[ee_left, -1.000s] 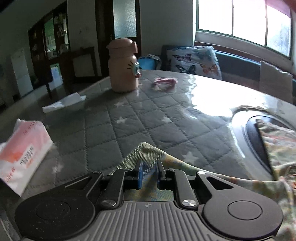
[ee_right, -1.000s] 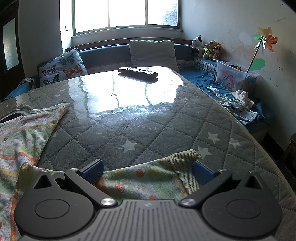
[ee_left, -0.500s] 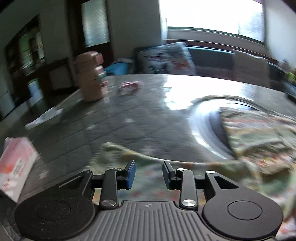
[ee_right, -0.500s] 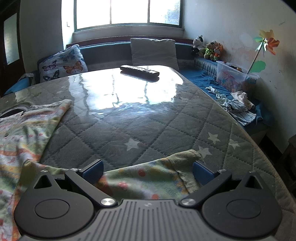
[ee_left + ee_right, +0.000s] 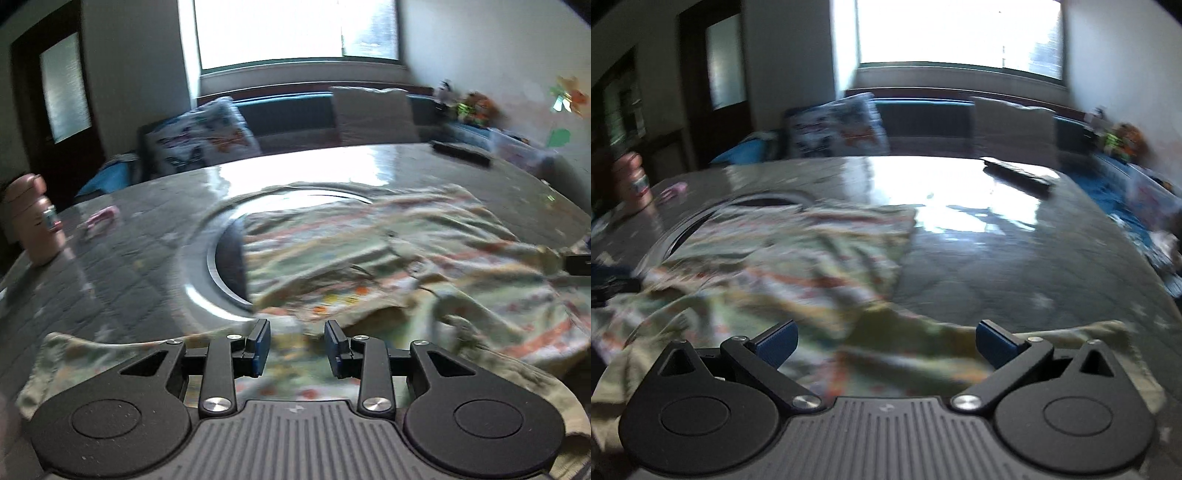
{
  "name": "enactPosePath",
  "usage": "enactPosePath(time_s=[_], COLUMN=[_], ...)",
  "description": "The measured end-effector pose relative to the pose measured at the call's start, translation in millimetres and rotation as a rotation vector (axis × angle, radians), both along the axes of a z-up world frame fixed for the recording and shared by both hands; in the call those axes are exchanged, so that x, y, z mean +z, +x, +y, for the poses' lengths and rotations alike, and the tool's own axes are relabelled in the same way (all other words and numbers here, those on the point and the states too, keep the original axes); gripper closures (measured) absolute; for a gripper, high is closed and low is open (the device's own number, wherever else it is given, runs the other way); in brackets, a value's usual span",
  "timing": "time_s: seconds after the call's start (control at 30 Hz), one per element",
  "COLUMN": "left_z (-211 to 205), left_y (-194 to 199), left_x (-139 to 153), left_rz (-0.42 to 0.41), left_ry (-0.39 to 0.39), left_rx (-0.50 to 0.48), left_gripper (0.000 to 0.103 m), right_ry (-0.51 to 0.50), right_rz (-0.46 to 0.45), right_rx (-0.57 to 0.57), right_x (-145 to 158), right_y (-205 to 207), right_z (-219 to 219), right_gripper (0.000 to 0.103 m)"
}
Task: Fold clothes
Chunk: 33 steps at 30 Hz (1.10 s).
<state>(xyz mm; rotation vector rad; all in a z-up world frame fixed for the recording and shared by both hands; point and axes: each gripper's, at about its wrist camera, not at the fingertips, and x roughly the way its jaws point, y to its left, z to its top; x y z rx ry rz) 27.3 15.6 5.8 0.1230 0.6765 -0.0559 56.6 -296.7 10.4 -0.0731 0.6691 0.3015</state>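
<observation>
My left tongs are partly spread, blue pads apart with nothing pinched between them, hovering just above the near edge of the patterned garment. My right tongs are spread wide, and I see the garment lying under and between the pads, not gripped. Both views are smeared by motion, so the print reads only as pale green with orange and red marks. The garment lies rumpled across the bench, which wears a grey quilted star cover under a glossy sheet; part of the cloth drapes over the round metal ring set into the bench top. In my left view a pink bottle stands at the far left edge, with a small pink item near it. A dark remote control rests at the far side of the bench, well apart from the garment. Beyond it a butterfly cushion leans on the blue sofa
</observation>
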Motion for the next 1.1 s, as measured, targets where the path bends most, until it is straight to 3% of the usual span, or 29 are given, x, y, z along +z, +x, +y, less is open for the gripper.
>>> enactPosePath(time_s=[0.33, 0.5, 0.67, 0.83, 0.93, 0.97, 1.1], left_z=[-34, -41, -28, -7, 2, 4, 5], left_y=[-21, -30, -25, -18, -19, -20, -22], left_x=[-18, -17, -8, -2, -1, -1, -3], left_rz=[-0.007, -0.033, -0.046, -0.041, -0.037, -0.036, -0.033], left_ry=[0.094, 0.123, 0.072, 0.021, 0.007, 0.006, 0.002], left_rx=[-0.147, -0.202, -0.147, -0.059, -0.036, -0.035, -0.04], left_gripper=[0.068, 0.068, 0.068, 0.068, 0.068, 0.068, 0.068], right_ry=[-0.111, -0.097, -0.07, -0.023, 0.004, 0.005, 0.014], right_rz=[0.029, 0.003, -0.02, 0.013, 0.052, 0.059, 0.094], right_rx=[0.114, 0.154, 0.235, 0.353, 0.427, 0.442, 0.503], right_x=[-21, -10, 6, 14, 13, 12, 8], right_y=[-20, -31, -44, -49, -50, -50, -51], right_z=[38, 43, 56, 84, 103, 107, 127], right_gripper=[0.0, 0.0, 0.001, 0.015, 0.031, 0.041, 0.06])
